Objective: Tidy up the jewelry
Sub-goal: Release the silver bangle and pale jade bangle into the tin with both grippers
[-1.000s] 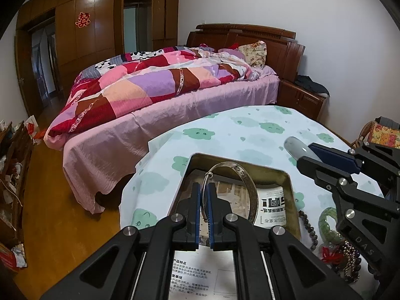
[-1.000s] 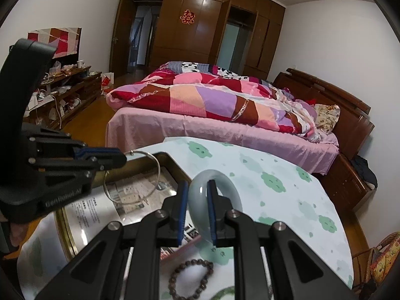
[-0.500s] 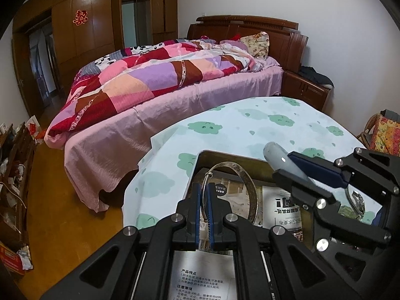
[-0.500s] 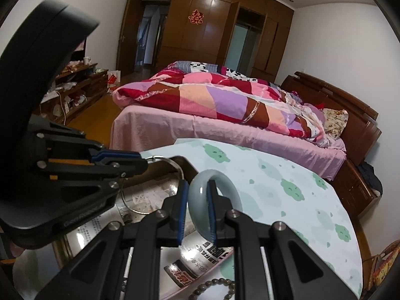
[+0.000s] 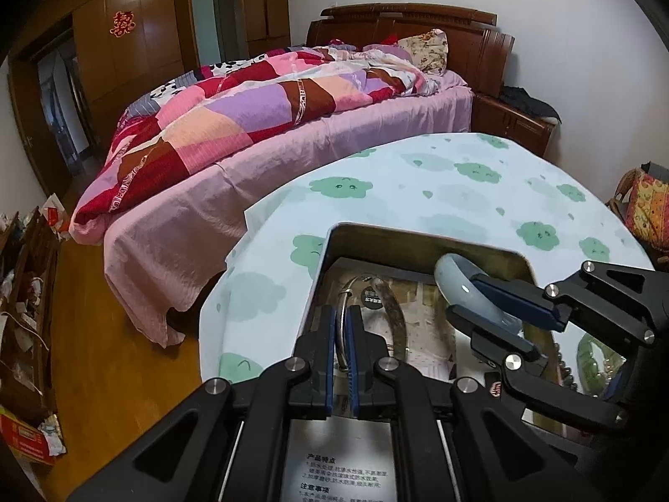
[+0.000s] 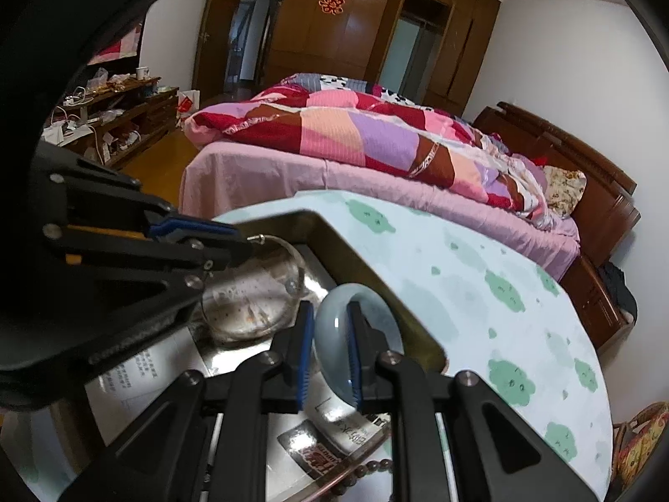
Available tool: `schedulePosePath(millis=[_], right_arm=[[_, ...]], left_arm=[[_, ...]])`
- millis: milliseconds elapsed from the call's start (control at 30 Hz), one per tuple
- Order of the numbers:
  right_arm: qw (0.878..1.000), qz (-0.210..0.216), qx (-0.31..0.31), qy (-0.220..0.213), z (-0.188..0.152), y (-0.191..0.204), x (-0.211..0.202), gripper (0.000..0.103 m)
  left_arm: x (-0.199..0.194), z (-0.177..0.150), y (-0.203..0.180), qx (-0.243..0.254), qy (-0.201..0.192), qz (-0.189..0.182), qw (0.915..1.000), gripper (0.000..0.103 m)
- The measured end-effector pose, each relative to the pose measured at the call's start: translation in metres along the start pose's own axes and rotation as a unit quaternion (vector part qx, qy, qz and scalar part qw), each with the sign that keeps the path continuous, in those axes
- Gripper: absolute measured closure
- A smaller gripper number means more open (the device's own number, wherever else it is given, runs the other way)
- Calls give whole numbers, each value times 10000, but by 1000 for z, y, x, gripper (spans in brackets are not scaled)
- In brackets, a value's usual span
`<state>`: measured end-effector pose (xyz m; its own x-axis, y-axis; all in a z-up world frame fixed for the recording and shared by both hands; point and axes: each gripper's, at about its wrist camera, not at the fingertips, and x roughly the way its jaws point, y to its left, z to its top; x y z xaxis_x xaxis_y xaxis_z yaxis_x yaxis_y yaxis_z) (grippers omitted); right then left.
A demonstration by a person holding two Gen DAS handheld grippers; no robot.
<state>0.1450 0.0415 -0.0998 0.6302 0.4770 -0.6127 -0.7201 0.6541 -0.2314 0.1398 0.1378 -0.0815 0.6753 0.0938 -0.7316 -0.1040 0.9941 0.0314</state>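
1. My left gripper [image 5: 343,336] is clenched on a thin silver bangle [image 5: 378,305]; the wire of the ring runs between my blue pads and the loop stands out ahead of my fingers, over the inside of the tin box [image 5: 418,237].
2. My right gripper [image 6: 330,349] is clamped on a pale grey-green jade bangle [image 6: 334,318], the thick band standing upright between my pads (only its upper arc clears my fingers).
3. In the left wrist view the jade bangle [image 5: 464,288] sits just inside the tin box's right wall, with my right gripper [image 5: 493,309] reaching in over that rim.
4. In the right wrist view the silver bangle [image 6: 255,288] hangs over the tin box [image 6: 359,251] floor, near the far corner, with my left gripper [image 6: 234,242] holding its upper edge.
5. The two bangles are near each other above the tin box, apart and not touching.
6. Printed paper [image 6: 334,439] lines the floor of the tin box.
7. A string of dark wooden beads [image 6: 368,470] lies just outside the tin box on its near side.
8. The tin box rests on a cloud-print tablecloth [image 5: 460,192]; beyond it stands a bed [image 5: 259,117] with a patchwork quilt.
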Motion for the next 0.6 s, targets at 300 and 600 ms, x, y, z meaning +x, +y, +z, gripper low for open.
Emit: schedulePosePath(millis=[300,600], right_arm=[[10000,-11,-16,97,-2,5,3,85],[9999,25,-113,-82,-2,9,-11,57]], left_arm=[[3,1,-1,83,89,81,9999,98],[-4,-1,-4,141,11,80,9999,79]])
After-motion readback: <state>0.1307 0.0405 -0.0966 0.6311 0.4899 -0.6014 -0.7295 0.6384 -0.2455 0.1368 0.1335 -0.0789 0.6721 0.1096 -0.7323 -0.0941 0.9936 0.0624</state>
